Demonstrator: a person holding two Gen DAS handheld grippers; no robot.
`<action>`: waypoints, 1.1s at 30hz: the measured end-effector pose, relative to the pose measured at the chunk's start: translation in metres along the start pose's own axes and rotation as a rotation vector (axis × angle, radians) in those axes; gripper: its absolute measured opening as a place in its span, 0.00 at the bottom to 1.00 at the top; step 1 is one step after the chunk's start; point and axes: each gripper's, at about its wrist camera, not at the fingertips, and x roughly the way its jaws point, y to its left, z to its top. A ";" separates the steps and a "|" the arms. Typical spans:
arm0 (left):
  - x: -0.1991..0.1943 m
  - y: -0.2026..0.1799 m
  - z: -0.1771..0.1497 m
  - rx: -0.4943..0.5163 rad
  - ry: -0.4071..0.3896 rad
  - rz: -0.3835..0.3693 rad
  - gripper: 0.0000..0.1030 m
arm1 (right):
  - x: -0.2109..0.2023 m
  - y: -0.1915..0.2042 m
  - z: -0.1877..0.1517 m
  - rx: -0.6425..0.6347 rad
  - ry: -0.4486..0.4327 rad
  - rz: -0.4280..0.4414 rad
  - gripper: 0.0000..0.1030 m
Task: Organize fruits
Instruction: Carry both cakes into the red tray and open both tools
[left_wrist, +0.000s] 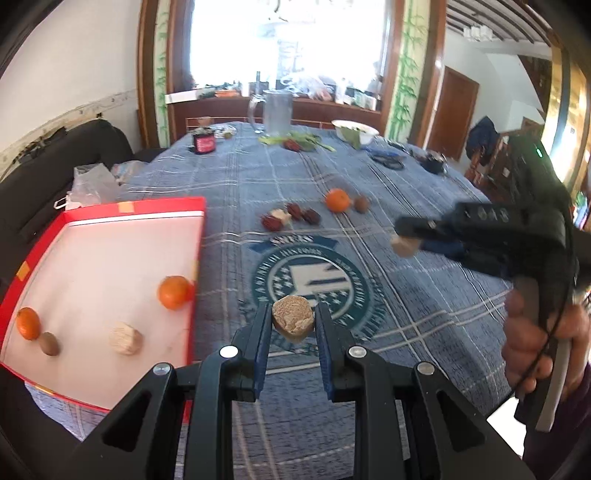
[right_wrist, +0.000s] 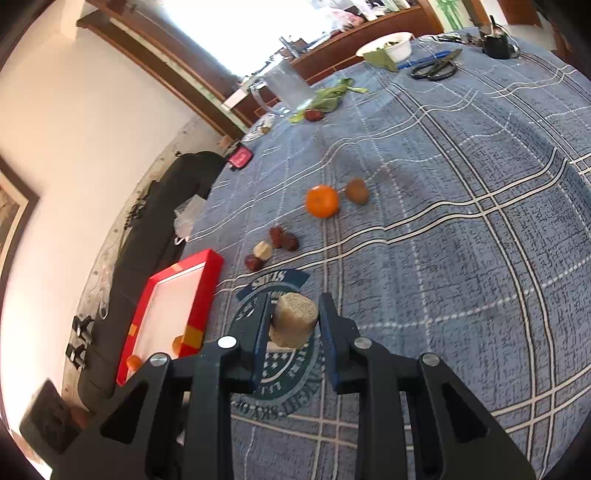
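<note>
Holding a round, tan, crumbly-looking cake (left_wrist: 293, 318) between its blue pads, the left gripper (left_wrist: 293, 325) hung above the blue plaid tablecloth (left_wrist: 406, 295), just right of the red tray (left_wrist: 110, 210); its jaws were narrowed onto the piece. The right gripper (right_wrist: 293, 319) likewise had its jaws closed around a tan cylindrical chunk (right_wrist: 295, 317), lifted over the printed emblem (right_wrist: 284, 373) on the cloth, and in the left wrist view it appeared well to the right, carried by the person's right hand (left_wrist: 532, 343). Inside the tray lay two tangerines (left_wrist: 173, 291), one near the right wall and one at the left, a small brown kiwi-like fruit (left_wrist: 49, 343) and another pale round cake (left_wrist: 125, 338). On the cloth beyond remained a tangerine (right_wrist: 322, 200) with a brown fruit (right_wrist: 357, 190) beside it, and a cluster of red dates (right_wrist: 283, 238) around a pale piece (right_wrist: 263, 251). The main risk seemed to be the held pieces themselves: they looked brittle, so a harder squeeze could crack them, while a loose hold could let one slip out onto the cloth. Releasing from a height might send a round piece rolling against the tangerines or over the tray's low wall, and two grippers converging on the same tray could knock together.
</note>
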 end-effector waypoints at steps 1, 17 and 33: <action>-0.001 0.004 0.001 -0.010 -0.006 0.007 0.22 | -0.001 0.001 -0.003 -0.005 0.001 0.006 0.27; -0.017 0.091 -0.001 -0.175 -0.063 0.128 0.22 | 0.039 0.076 -0.034 -0.173 0.080 0.079 0.27; -0.033 0.165 -0.016 -0.280 -0.089 0.295 0.22 | 0.075 0.174 -0.063 -0.360 0.170 0.227 0.27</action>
